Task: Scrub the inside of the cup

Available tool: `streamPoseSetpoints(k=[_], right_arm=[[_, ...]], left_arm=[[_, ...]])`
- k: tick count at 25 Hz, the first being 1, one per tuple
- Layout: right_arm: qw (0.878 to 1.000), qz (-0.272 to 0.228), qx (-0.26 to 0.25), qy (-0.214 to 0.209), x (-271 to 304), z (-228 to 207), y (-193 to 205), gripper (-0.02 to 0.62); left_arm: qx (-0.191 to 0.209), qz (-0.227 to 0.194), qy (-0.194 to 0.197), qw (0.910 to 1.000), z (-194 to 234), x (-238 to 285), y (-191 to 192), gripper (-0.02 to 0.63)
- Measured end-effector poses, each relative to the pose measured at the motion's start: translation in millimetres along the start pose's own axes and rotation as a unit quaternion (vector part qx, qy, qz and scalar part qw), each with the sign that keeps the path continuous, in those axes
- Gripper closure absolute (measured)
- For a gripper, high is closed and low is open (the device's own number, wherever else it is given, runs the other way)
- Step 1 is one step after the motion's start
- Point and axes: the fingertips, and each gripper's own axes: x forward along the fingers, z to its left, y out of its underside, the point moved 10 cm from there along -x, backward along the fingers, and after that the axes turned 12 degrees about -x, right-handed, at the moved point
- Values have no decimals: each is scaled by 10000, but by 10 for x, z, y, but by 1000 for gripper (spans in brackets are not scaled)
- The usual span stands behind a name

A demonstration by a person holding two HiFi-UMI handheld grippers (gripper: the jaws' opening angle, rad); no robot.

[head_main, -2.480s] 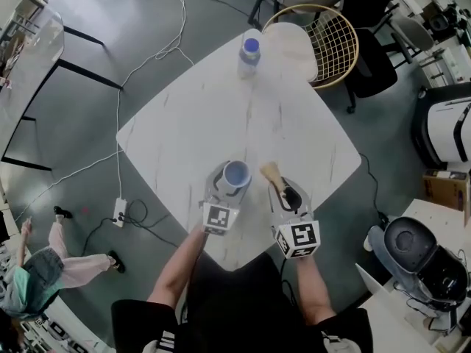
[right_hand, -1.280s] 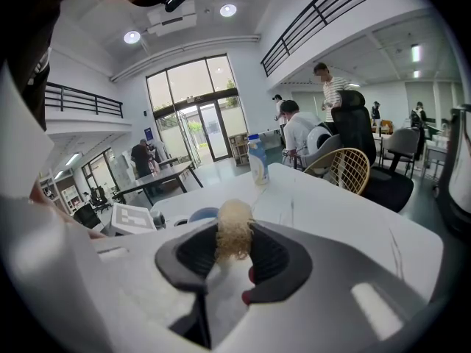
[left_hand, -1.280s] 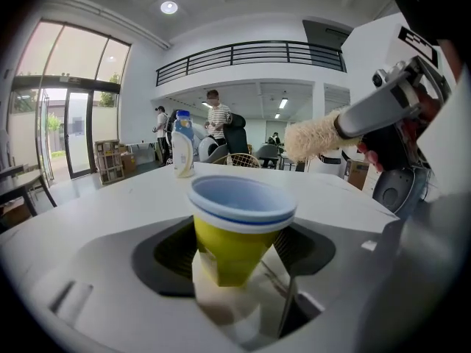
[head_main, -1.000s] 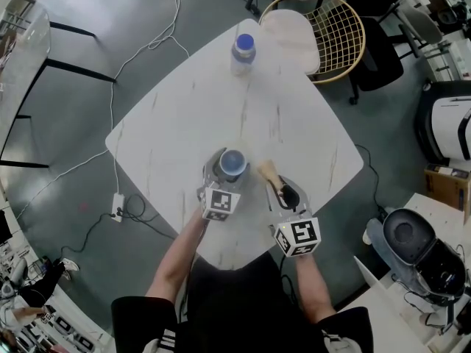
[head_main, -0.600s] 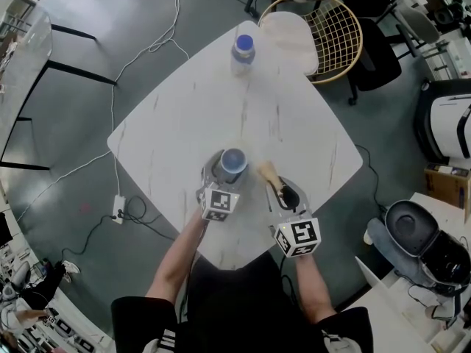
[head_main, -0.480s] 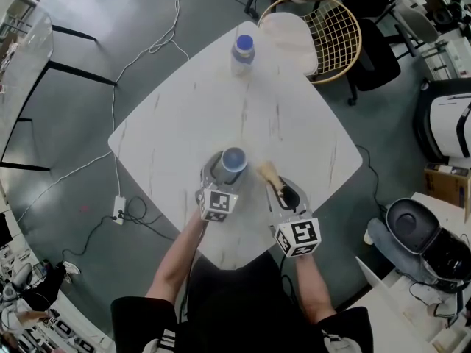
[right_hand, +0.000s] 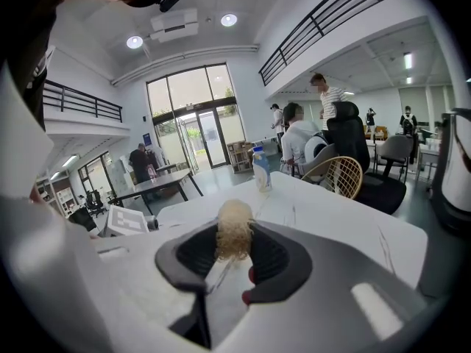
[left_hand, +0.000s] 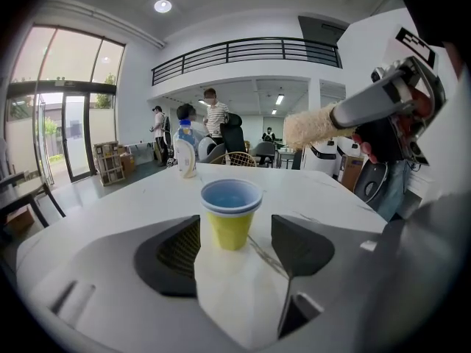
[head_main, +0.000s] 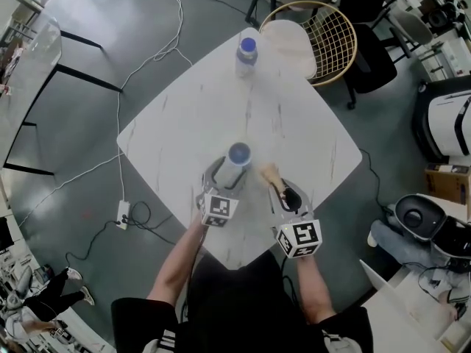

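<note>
A yellow cup with a blue rim and blue inside (left_hand: 231,212) stands upright on the white table (head_main: 294,123). It sits between the jaws of my left gripper (left_hand: 234,250), which are closing, with a gap still showing on each side of it. From the head view, the cup (head_main: 238,155) is just ahead of the left gripper (head_main: 227,173). My right gripper (head_main: 283,192) is shut on the handle of a brush. The brush's beige bristle head (right_hand: 234,230) pokes out past the right gripper (right_hand: 234,259), to the right of the cup.
A water bottle with a blue cap (head_main: 247,54) stands at the table's far corner. A wire-backed chair (head_main: 316,39) is behind it. Cables and a power strip (head_main: 122,213) lie on the floor to the left. People stand far off in the room.
The cup now shows a little further ahead of the left gripper's marker cube than before. The right gripper and brush have hardly moved.
</note>
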Motion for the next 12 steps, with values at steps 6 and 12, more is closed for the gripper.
streamPoseSetpoints(k=[6,12], right_arm=[[9998,-106,-74,142,-181,174,-26,488],[9988,-280,-181,361,-358,357,-113,488]], left_arm=[[29,-235,36,9997,-22,-334,-112,317],[78,-565,161,9982,-61,-705,-305,371]])
